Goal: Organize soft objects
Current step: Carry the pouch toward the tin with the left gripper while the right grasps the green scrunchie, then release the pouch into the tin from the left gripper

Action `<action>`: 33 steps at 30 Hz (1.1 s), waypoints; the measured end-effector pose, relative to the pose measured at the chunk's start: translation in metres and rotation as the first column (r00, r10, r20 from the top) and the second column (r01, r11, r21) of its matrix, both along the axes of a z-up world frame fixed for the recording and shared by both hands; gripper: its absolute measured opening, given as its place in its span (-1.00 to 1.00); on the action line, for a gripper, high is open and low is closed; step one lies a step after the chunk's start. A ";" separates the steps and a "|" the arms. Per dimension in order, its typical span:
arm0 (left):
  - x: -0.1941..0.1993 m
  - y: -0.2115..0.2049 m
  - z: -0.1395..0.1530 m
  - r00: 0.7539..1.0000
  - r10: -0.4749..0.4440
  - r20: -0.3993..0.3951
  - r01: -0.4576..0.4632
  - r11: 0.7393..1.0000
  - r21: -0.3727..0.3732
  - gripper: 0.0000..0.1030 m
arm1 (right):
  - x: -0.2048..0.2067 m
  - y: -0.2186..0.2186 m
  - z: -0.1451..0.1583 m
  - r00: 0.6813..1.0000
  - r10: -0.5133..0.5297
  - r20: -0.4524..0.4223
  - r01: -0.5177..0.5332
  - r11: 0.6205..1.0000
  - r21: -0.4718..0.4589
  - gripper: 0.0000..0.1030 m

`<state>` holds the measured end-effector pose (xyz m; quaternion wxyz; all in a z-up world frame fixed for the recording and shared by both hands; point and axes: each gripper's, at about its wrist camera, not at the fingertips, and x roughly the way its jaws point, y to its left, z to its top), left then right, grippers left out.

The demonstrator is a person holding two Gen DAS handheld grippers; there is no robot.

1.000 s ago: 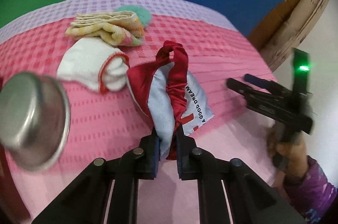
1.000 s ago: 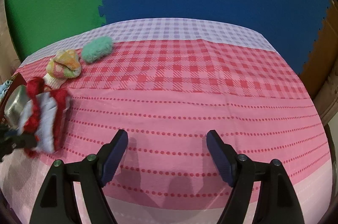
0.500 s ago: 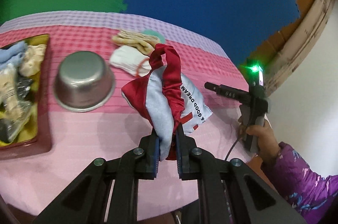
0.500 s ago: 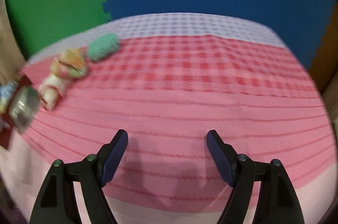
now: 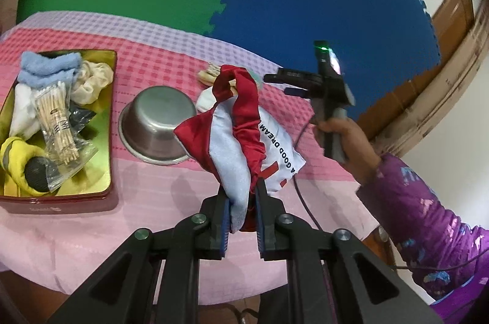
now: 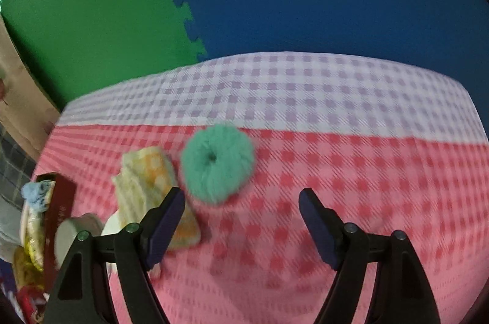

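My left gripper (image 5: pixel 241 214) is shut on a red and pale blue fabric pouch (image 5: pixel 241 134) with "A GOOD DREAM" printed on it, held up above the pink tablecloth. A gold tray (image 5: pixel 111 98) at the left holds soft things and a pack of sticks. My right gripper (image 6: pixel 241 220) is open and empty, just short of a fluffy green scrunchie (image 6: pixel 217 166). A folded yellow checked cloth (image 6: pixel 149 180) lies left of the scrunchie, under the left finger. The right gripper also shows in the left wrist view (image 5: pixel 308 82), beyond the pouch.
An upturned steel bowl (image 5: pixel 159 122) stands between the tray and the pouch. A white cloth (image 5: pixel 206 101) lies behind the pouch. The tray's red side (image 6: pixel 59 217) shows at the left in the right wrist view. Green and blue foam mats back the table.
My left gripper has lifted the pouch and drawn back, bringing the tray and bowl into view. My right gripper has moved left and forward to the green scrunchie.
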<state>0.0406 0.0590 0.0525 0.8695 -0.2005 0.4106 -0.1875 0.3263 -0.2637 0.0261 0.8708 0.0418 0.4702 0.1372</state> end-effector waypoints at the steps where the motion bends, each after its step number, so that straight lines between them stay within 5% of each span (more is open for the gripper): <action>1: -0.002 0.003 0.001 1.000 0.009 -0.001 -0.009 1.000 -0.005 -0.77 | 0.007 0.006 -0.003 1.000 0.005 -0.010 -0.005 1.000 -0.011 0.53; 11: -0.004 0.031 0.004 0.998 0.065 -0.015 -0.065 0.997 -0.039 -0.77 | 0.049 0.052 -0.034 0.998 0.033 -0.059 -0.042 0.986 -0.163 0.50; 12: -0.004 0.033 0.006 0.997 0.070 -0.015 -0.071 0.997 -0.038 -0.77 | 0.049 0.053 -0.035 0.998 0.042 -0.052 -0.050 0.985 -0.164 0.36; 13: -0.005 0.037 0.007 0.997 0.081 -0.013 -0.081 0.996 -0.033 -0.77 | 0.049 0.054 -0.039 0.998 0.052 -0.048 -0.060 0.983 -0.173 -0.21; 16: -0.007 0.047 0.008 0.994 0.105 -0.019 -0.106 0.994 -0.030 -0.76 | 0.045 0.055 -0.040 0.996 0.085 -0.029 -0.088 0.978 -0.189 -0.53; 24: 0.007 0.079 0.015 0.987 0.161 -0.004 -0.161 0.985 0.065 -0.74 | 0.018 0.000 -0.008 0.999 0.042 0.027 -0.040 0.996 -0.074 -0.59; 33: 0.053 0.109 -0.003 0.983 0.182 -0.018 -0.173 0.958 0.229 -0.74 | -0.061 -0.066 0.028 0.995 -0.019 0.102 0.018 1.000 0.005 -0.59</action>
